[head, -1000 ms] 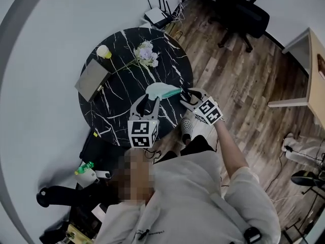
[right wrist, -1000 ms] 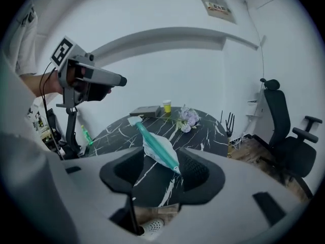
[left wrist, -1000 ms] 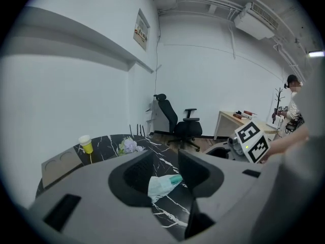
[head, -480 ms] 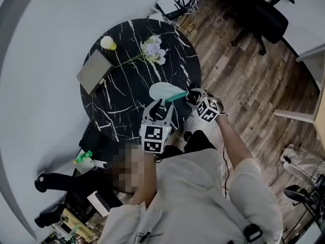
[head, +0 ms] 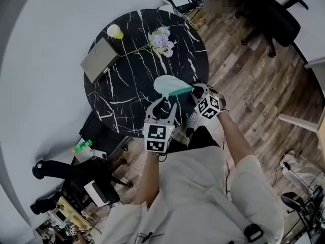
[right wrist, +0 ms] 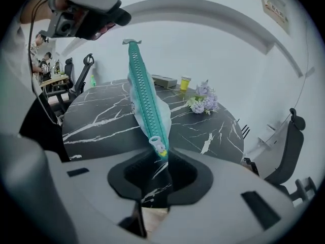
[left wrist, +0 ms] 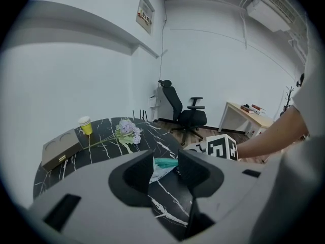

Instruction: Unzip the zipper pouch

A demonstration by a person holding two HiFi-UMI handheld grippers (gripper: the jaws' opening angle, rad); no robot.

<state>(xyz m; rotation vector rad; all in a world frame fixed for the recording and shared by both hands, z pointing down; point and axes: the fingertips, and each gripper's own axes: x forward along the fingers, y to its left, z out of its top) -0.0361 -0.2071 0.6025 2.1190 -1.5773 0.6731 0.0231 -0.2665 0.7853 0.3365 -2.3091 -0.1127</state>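
A pale pouch with a teal zipper lies near the front right edge of the round black marble table. My right gripper is at the pouch's zipper end. In the right gripper view the white slider and its yellow pull sit at the mouth of the jaws, which are closing with a gap still showing between them. My left gripper stands open just short of the pouch, which shows beyond its jaws without touching them.
On the table's far side are a beige box, a yellow cup and a spray of purple flowers. A black office chair stands on the wood floor at the right. Clutter lies on the floor at lower left.
The right gripper has closed in on the pouch's teal zipper end. The left gripper has edged up toward the pouch. The head view has shifted, so the table sits higher in frame.
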